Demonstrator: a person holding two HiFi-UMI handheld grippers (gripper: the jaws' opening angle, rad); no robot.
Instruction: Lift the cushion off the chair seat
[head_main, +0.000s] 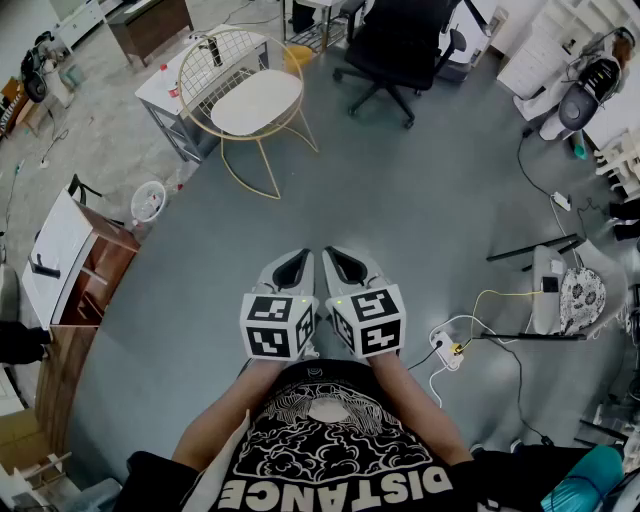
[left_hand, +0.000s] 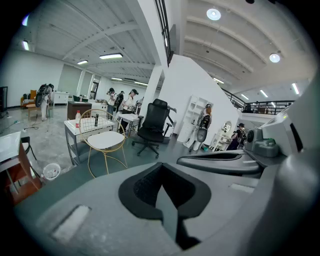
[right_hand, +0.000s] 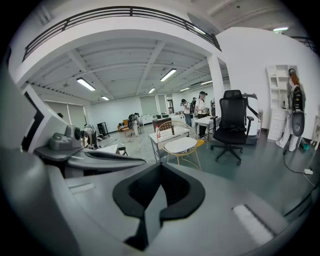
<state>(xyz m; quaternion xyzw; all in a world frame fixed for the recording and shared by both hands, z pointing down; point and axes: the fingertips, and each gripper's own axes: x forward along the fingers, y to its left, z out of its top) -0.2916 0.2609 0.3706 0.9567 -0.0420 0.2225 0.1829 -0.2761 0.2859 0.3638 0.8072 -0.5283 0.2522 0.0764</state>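
A white round cushion (head_main: 256, 100) lies on the seat of a gold wire chair (head_main: 215, 60) at the far upper left of the head view, well away from both grippers. The same cushion (left_hand: 105, 140) shows small in the left gripper view, and the cushion (right_hand: 180, 145) also appears in the right gripper view. My left gripper (head_main: 297, 262) and right gripper (head_main: 336, 258) are held side by side close to the person's body, both shut and with nothing in them. In its own view the left gripper (left_hand: 161, 167) has its black pads together, as does the right gripper (right_hand: 159, 169).
A black office chair (head_main: 400, 45) stands right of the gold chair. Behind it is a white table (head_main: 165, 85). A wooden cabinet (head_main: 90, 275) and a small white basket (head_main: 148, 200) are at the left. A power strip with cables (head_main: 447, 350) lies at the right. Several people stand far back.
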